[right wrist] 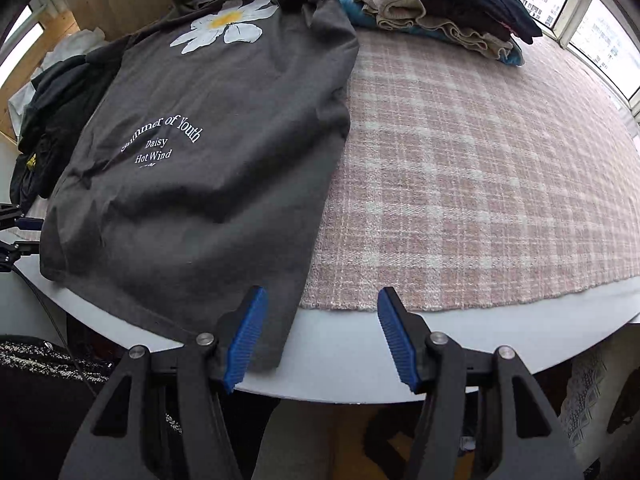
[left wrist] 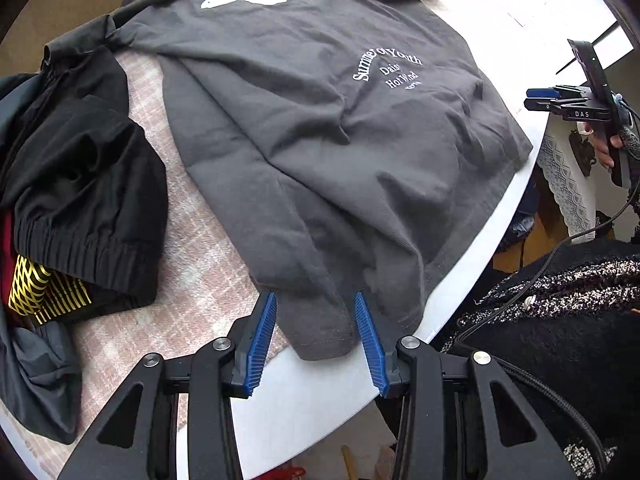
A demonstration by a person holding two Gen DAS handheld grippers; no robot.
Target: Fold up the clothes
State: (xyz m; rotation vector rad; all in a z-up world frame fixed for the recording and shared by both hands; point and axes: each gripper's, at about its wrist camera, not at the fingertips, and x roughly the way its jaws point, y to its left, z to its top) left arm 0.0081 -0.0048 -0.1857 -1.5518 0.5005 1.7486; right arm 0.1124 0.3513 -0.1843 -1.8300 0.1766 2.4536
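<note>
Dark grey daisy-print T-shirt (right wrist: 208, 168) lies flat; left gripper (left wrist: 316, 340) and right gripper (right wrist: 322, 338), fingers apart, straddle its hem corners, likely for pinching.

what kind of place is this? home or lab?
Most likely a home room, not a lab. A grey T-shirt lies on a table under a pink plaid cloth, a stack of folded clothes sits by the windows, and a heap of unfolded dark garments waits at one side.
</note>
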